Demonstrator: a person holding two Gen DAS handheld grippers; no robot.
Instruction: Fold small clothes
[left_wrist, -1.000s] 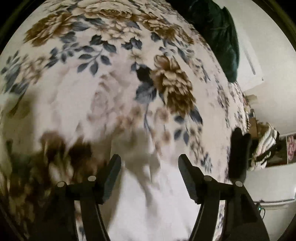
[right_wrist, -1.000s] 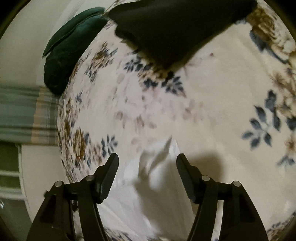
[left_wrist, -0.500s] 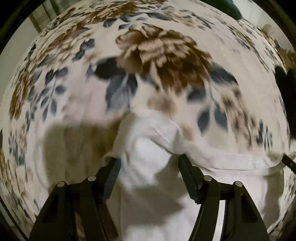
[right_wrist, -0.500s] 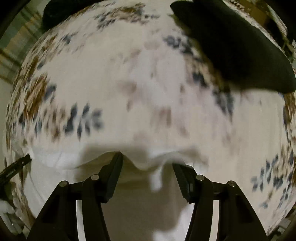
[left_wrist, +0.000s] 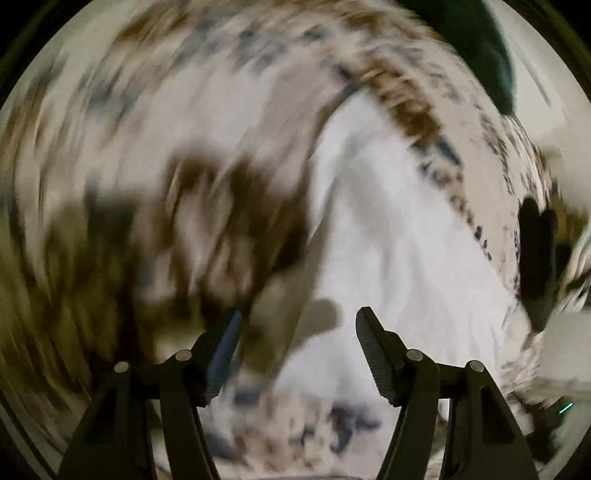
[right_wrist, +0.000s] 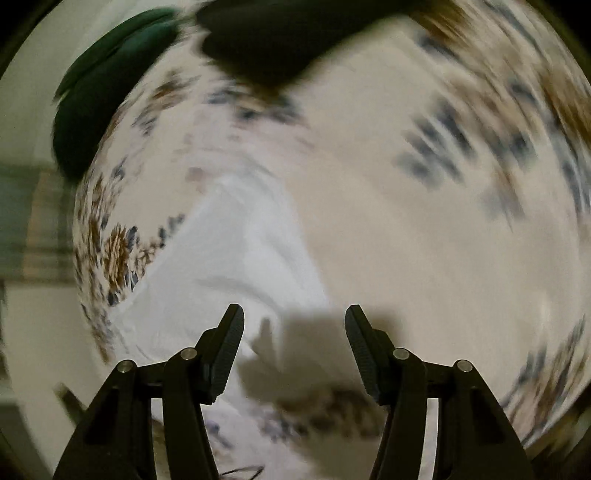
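Note:
A small white garment (left_wrist: 391, 236) lies on the floral bedspread (left_wrist: 155, 122). In the left wrist view it spreads ahead and to the right of my left gripper (left_wrist: 297, 334), which is open and empty just above its near edge. In the right wrist view the same white garment (right_wrist: 229, 266) lies ahead and to the left of my right gripper (right_wrist: 293, 328), which is open and empty. Both views are blurred by motion.
A black cloth (right_wrist: 295, 33) lies on the bedspread (right_wrist: 424, 229) at the far side. A dark green cushion (right_wrist: 103, 96) sits at the bed's far left edge, also in the left wrist view (left_wrist: 476, 44). The other gripper (left_wrist: 535, 254) shows dark at right.
Both grippers have swung and pulled back from the garment. Half a second ago each straddled a raised edge of the white cloth; now the cloth lies flat and free of both.

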